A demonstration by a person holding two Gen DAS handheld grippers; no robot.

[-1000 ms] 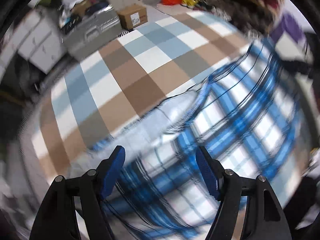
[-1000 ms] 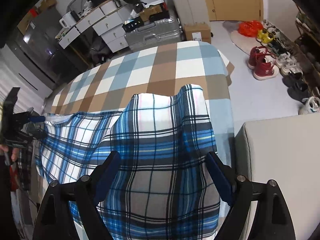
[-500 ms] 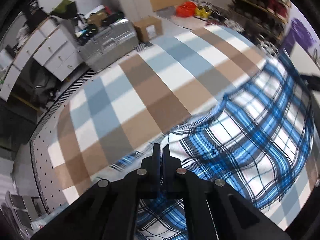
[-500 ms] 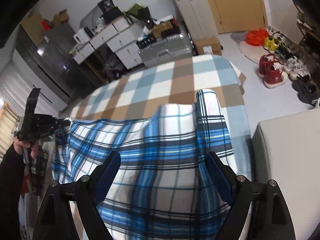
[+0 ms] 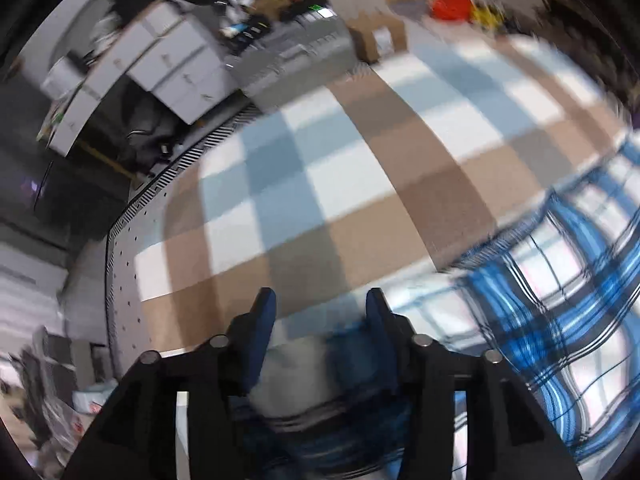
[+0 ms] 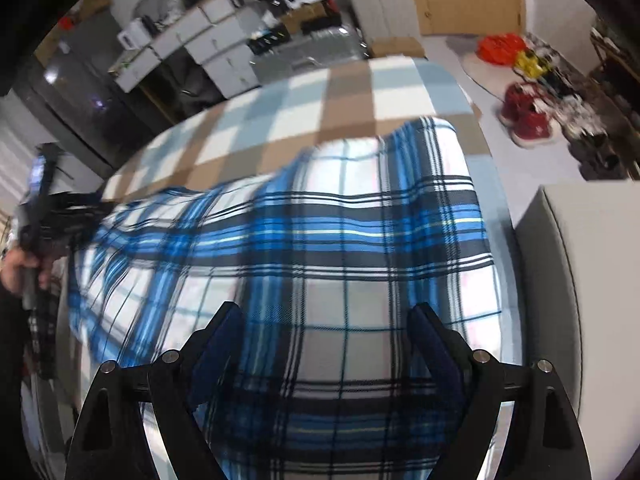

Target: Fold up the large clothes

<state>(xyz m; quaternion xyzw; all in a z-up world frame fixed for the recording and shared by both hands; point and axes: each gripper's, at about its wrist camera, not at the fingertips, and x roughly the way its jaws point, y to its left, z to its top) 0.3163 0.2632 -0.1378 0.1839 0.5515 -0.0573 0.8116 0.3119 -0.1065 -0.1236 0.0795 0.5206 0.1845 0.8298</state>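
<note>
Shoes (image 6: 530, 118) solely in right-wrist view

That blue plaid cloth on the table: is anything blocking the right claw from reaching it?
Nothing visible does. The right claw hangs open directly over the blue plaid cloth, only air between them, though the view is slightly blurred.

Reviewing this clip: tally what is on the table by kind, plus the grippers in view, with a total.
Blue plaid garment: 1
Checked tablecloth, brown, blue and white: 1
Grippers: 2, the left gripper with its jaws opening over the garment's edge, and the right gripper wide open above the garment
Total: 4
</note>
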